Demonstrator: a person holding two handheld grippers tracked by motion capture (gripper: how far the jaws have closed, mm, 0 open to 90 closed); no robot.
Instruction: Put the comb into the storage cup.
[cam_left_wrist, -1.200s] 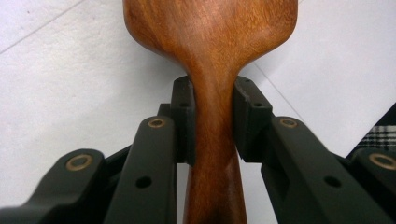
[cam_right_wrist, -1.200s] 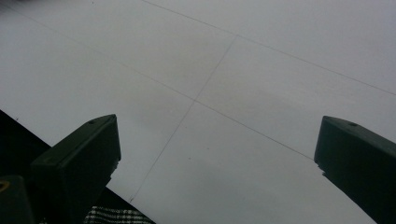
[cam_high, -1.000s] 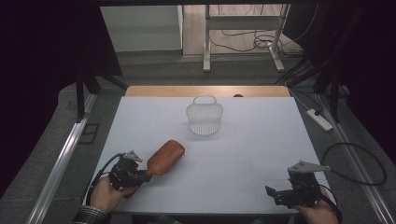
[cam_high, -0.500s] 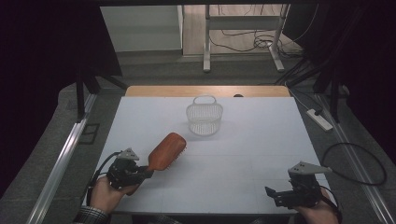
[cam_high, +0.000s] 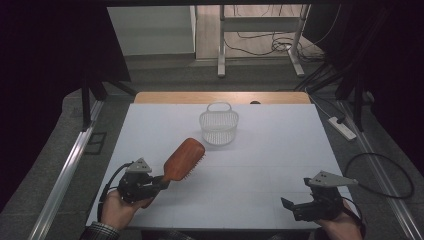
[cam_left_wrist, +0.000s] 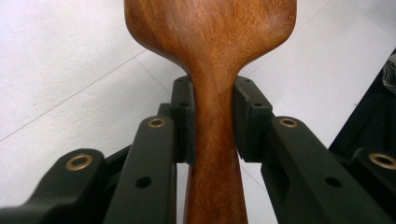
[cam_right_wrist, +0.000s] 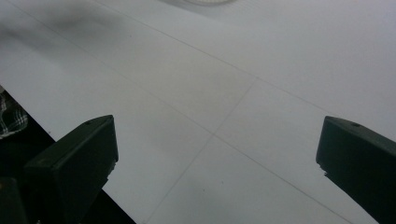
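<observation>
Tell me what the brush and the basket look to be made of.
Hairbrush: looks like wood, reddish-brown with visible grain and a smooth, slightly glossy finish. Basket: probably white plastic, an open-mesh wall with a loop handle; coated wire can't be ruled out.

Wooden hairbrush (cam_high: 182, 160): reddish-brown, oval paddle head, narrow handle, grain clearly visible along the neck (cam_left_wrist: 212, 107). Held clear of the white table (cam_high: 260, 170), handle pinched between the two black jaws of the left gripper (cam_high: 161, 182), pads pressing either side of the neck just below the head. Head angles up and away toward the basket (cam_high: 219, 127), bristles facing down and to the right. Brush sits near the basket, on its near-left side, not touching it. Basket: small, white, wire mesh, upright, handle raised.
</observation>
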